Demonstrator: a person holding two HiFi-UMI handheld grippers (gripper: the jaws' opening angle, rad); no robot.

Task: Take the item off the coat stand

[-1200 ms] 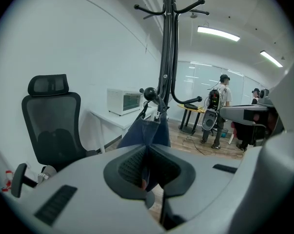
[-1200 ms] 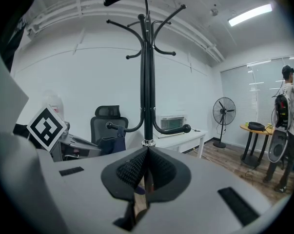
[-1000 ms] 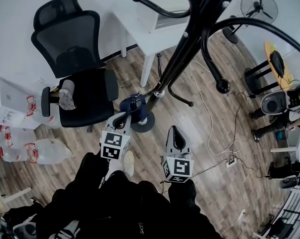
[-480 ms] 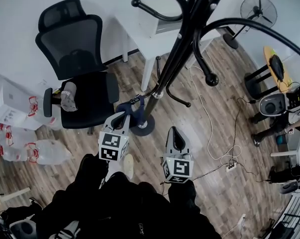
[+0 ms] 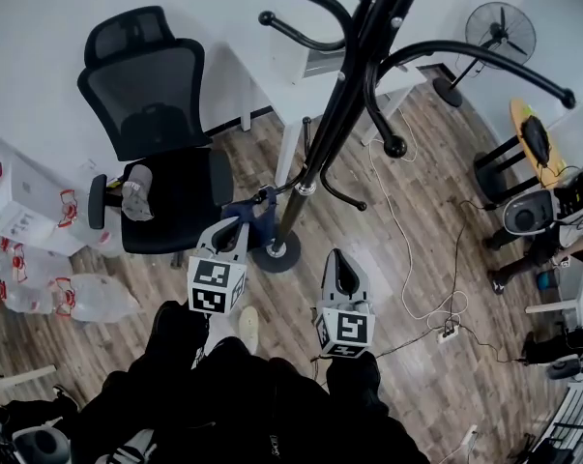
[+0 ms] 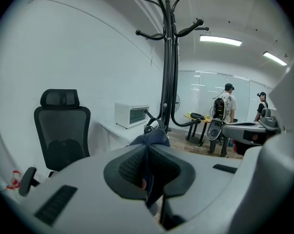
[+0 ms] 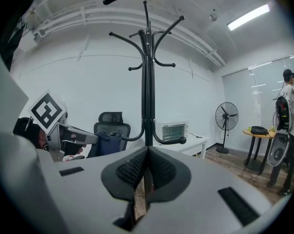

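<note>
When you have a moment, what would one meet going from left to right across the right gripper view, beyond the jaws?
Office chair → coat stand → white oven → pedestal fan → round table → person

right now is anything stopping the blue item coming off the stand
Only the lower hook it seems to hang on; the blue item, in the left gripper, must clear its tip. Nothing else visible.

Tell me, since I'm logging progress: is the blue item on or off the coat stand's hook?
On: the blue item hangs at the tip of the low hook, with the left hand-held gripper shut on it.
</note>
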